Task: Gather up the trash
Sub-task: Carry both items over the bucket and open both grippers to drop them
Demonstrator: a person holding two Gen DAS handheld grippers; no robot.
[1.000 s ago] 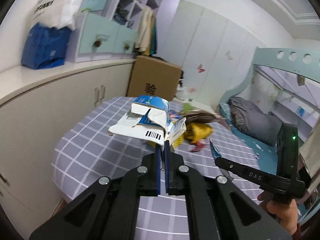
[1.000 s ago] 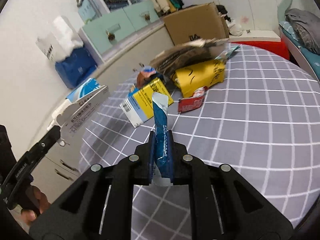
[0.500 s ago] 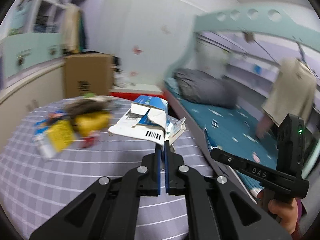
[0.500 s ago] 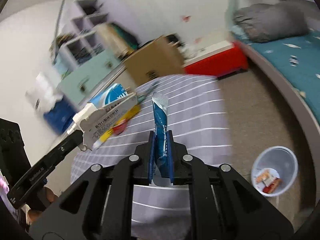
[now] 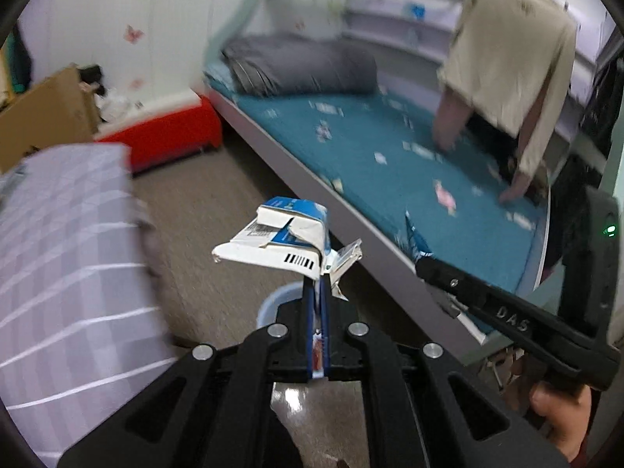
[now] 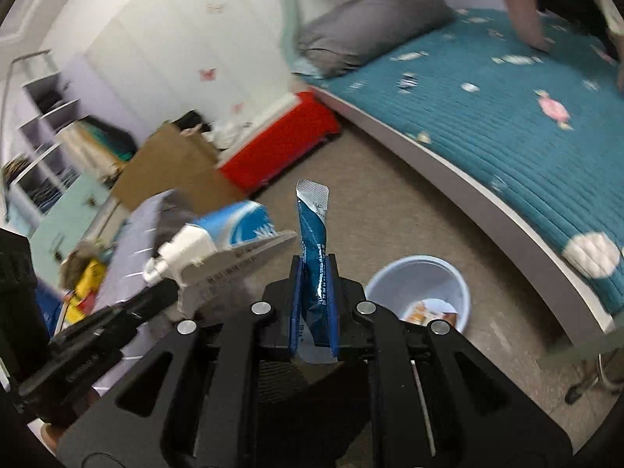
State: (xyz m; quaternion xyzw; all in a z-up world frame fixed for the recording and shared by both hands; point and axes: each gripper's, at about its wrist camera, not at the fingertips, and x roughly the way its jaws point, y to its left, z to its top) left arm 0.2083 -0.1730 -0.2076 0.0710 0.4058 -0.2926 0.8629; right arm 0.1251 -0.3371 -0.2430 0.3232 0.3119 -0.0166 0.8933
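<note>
My left gripper point(image 5: 318, 292) is shut on a flattened blue-and-white carton point(image 5: 288, 240), which sticks up above its tips. The same carton point(image 6: 230, 234) shows at the left of the right wrist view. My right gripper point(image 6: 314, 269) is shut on a narrow blue sachet point(image 6: 312, 234) that stands upright between its pads. A pale blue bin point(image 6: 419, 292) sits on the floor just right of the right gripper, with a few wrappers inside. In the left wrist view only the bin's rim point(image 5: 273, 302) shows, behind the fingers. The right gripper point(image 5: 419, 259) also crosses the left wrist view at the right.
A table with a grey checked cloth point(image 5: 58, 253) lies to the left, more trash point(image 6: 87, 273) still on it. A bed with a teal cover point(image 6: 507, 117) runs along the right, a person point(image 5: 507, 58) leaning over it. A red box point(image 6: 280, 144) and a cardboard box point(image 6: 171, 167) stand by the wall.
Both grippers have swung from over the table to the right and sunk toward the floor, each keeping its piece. The bin has come close in the right wrist view.
</note>
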